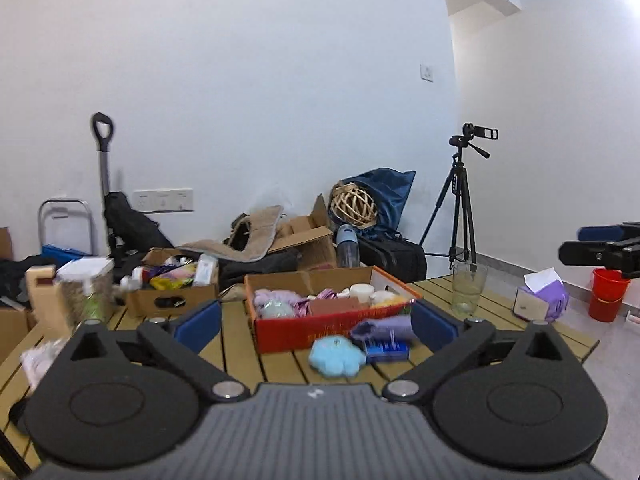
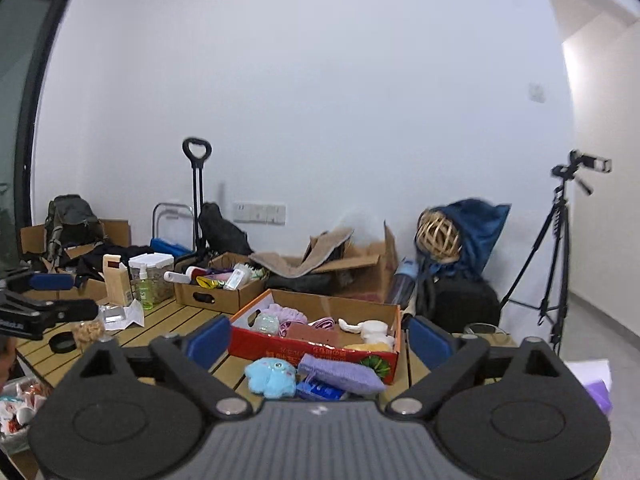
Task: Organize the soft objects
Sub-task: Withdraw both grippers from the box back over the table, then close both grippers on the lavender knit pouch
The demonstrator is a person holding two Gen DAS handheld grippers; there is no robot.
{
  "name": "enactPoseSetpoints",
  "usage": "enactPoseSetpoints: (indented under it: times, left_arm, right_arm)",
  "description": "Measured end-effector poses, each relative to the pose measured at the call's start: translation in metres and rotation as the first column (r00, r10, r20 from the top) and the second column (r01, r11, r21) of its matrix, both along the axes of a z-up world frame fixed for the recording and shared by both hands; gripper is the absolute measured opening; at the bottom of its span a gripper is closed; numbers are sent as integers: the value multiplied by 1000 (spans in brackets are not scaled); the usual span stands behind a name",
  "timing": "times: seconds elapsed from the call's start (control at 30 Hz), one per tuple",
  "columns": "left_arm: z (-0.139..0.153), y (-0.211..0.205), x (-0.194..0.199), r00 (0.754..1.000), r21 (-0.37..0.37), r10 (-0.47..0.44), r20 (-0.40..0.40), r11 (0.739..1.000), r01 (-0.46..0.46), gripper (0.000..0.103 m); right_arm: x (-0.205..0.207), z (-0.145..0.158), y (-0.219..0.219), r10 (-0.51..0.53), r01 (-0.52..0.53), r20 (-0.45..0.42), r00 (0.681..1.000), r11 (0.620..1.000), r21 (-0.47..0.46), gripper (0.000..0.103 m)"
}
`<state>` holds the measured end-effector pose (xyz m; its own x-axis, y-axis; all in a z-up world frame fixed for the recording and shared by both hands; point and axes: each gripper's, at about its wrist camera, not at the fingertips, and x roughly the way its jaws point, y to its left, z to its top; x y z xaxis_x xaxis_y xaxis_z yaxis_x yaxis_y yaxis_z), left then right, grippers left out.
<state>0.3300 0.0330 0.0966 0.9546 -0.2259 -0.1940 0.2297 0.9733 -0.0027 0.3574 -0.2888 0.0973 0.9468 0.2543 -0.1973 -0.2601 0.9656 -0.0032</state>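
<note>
Light blue plush toy with stubby lobes (image 1: 336, 356), fluffy and slightly blurred, lying on the slatted wooden bench (image 1: 236, 344) just in front of the red cardboard box (image 1: 320, 330). Beside it, touching, a lilac knitted pouch-like soft piece (image 1: 386, 328) leaning against the box's front wall, and under that a small blue packet (image 1: 386, 350). Inside the red box, more soft things: a pale lilac fluffy bundle (image 2: 276, 312), pink fabric, a brownish flat piece, white rounded pieces (image 2: 372, 330) and something yellow at the right end. Left tool (image 1: 316, 320) spread wide, blue pads far apart with nothing between them, raised above the bench and aimed toward the box. Right tool (image 2: 318, 338) likewise spread wide and empty, framing the same box and plush from slightly further right. Around: a brown open cardboard box of bottles and packets (image 1: 172, 284) behind and to the left, a clear glass tumbler (image 1: 468, 288) at the bench's right part, a lilac tissue pack (image 1: 542, 298) near the right edge, a green pump bottle (image 2: 144, 284) and a tan carton (image 2: 116, 280) on the left. Beyond the bench: a woven rattan ball (image 1: 354, 202) against a blue bag, a camera on a black tripod (image 1: 460, 208), a red bucket (image 1: 606, 294) on the floor. Nothing lying between the tools and the plush.
</note>
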Motion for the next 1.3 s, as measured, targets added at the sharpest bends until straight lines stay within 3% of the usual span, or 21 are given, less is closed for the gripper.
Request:
enactPoseSetpoints:
  times: [0.17, 0.5, 0.93, 1.17, 1.3]
  left_arm:
    - [-30, 7, -34, 996, -59, 80, -47, 995, -83, 103]
    - [-57, 5, -1, 986, -55, 68, -154, 995, -77, 103]
    - [-97, -30, 102, 955, -41, 21, -295, 999, -34, 103]
    - [-106, -49, 171, 943, -41, -15, -334, 999, 2, 102]
    - [-102, -58, 213, 933, -91, -54, -356, 996, 23, 84]
  right_arm:
    - [-56, -44, 8, -13, 10, 71, 997, 999, 54, 103]
    - [-34, -81, 30, 19, -19, -26, 999, 1000, 18, 103]
    - [50, -127, 19, -20, 34, -141, 990, 995, 98, 103]
    - [120, -138, 17, -37, 63, -173, 984, 987, 145, 100]
    - [162, -145, 14, -51, 88, -204, 978, 980, 177, 94]
